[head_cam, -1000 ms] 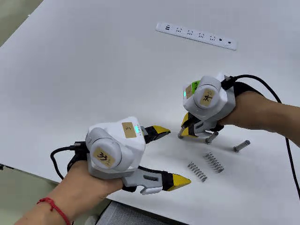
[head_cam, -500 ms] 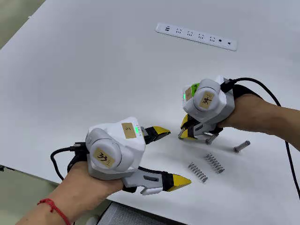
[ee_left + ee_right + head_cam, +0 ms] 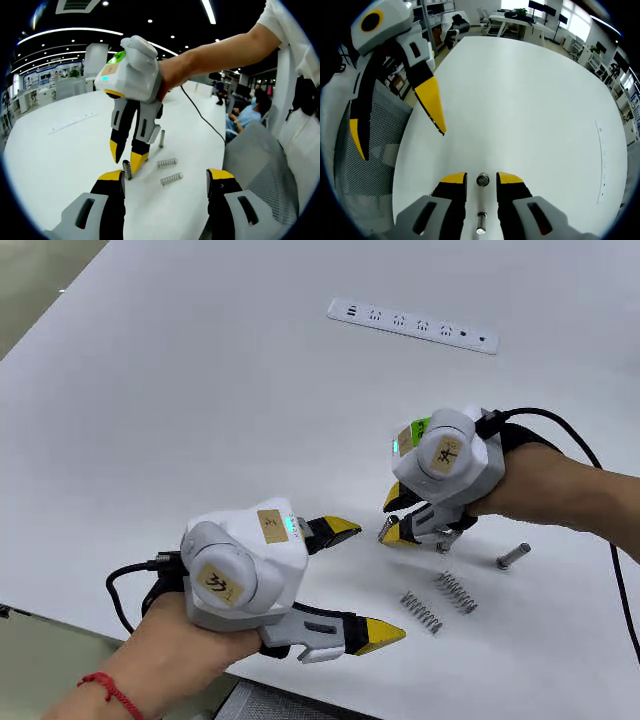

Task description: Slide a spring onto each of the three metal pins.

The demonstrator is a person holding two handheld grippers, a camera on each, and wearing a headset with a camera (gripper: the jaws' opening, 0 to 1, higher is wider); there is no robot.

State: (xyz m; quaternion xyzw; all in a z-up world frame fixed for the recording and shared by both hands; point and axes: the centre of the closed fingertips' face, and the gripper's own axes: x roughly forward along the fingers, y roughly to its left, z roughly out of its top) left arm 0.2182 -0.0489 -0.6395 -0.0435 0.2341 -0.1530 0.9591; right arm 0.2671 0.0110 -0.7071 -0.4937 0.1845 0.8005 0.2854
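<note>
The right hand-held gripper (image 3: 388, 522) is held tips-down, jaws narrowly parted around an upright grey metal pin (image 3: 126, 169), judged already sleeved by a coil. Nearby are seen a nearer loose steel spring (image 3: 421, 609), a farther loose steel spring (image 3: 456, 591) and a bare silver pin (image 3: 513, 556). The left hand-held gripper (image 3: 372, 578) is held wide and empty. A loose spring must next be pinched and aligned with a bare pin's end.

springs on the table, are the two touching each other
Apart. The left gripper view shows the farther spring and nearer spring lying side by side with a strip of bare table between them.
</note>
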